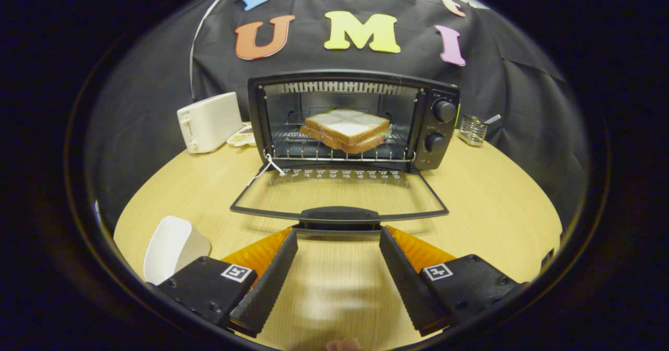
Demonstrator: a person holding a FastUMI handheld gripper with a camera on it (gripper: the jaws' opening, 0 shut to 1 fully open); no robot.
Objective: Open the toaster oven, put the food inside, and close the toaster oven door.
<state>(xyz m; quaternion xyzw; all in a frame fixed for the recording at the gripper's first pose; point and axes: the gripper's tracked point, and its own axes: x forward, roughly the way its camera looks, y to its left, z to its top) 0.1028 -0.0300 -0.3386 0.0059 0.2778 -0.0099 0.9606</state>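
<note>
A black toaster oven (441, 126) stands at the back of the wooden table with its glass door (339, 194) folded down flat toward me. A sandwich of white bread (346, 129) lies on the wire rack (313, 150) inside. The door's black handle (339, 216) sits just ahead of my fingertips. My gripper (338, 233) is open, with nothing but bare tabletop between its fingers, and its tips lie just below the handle on either side.
A white toaster (209, 122) stands left of the oven, with a small dish (241, 137) beside it. A metal wire holder (473, 130) sits to the oven's right. A white scoop-shaped container (170, 249) lies left of my left finger. The wooden table (496, 210) stretches around.
</note>
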